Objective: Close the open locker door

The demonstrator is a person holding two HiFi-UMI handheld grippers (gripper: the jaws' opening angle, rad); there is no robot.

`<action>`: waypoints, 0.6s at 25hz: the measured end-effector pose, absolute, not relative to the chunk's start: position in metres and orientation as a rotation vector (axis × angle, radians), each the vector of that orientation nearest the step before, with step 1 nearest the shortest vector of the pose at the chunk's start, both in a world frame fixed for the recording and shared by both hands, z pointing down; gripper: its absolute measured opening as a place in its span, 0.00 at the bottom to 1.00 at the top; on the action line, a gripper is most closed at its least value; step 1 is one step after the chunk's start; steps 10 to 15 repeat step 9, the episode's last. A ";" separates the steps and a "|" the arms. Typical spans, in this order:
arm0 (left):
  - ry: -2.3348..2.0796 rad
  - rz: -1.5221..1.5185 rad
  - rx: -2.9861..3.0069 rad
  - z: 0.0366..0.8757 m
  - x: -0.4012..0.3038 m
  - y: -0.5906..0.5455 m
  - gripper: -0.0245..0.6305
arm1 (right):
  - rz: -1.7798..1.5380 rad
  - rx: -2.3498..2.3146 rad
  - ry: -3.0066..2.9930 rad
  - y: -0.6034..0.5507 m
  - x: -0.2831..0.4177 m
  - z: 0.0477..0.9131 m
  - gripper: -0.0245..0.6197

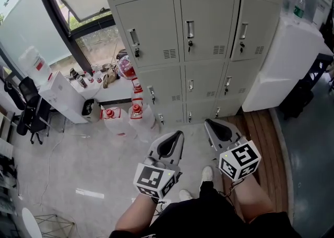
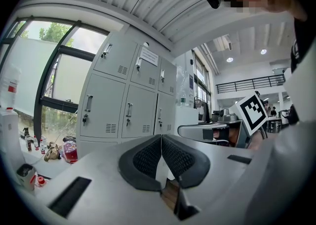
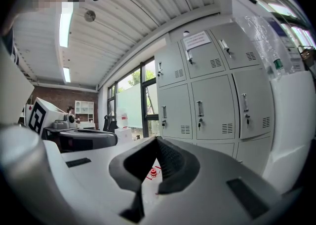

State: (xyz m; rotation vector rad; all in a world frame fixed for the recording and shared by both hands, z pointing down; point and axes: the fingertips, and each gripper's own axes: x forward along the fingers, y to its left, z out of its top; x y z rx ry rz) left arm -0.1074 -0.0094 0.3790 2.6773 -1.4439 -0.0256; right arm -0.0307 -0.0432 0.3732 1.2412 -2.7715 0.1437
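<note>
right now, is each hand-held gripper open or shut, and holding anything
left hand-held gripper: shut, jaws together, holding nothing
right hand-held gripper: shut, jaws together, holding nothing

Daylight floods in through the window on the left, washed out to near white, and leaves a streak of glare on the pale floor. A strip light glows overhead. Both gripper views bow heavily toward black corners. The lockers stay evenly lit and sharp.
</note>
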 end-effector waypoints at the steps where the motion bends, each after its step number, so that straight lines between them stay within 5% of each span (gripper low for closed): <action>1: -1.444 -0.021 2.677 0.379 -0.107 -0.009 0.06 | 0.143 1.243 -2.775 -0.043 -0.030 0.372 0.12; 15: -1.445 0.010 2.705 0.377 -0.099 -0.008 0.06 | 0.140 1.247 -2.801 -0.040 -0.025 0.369 0.12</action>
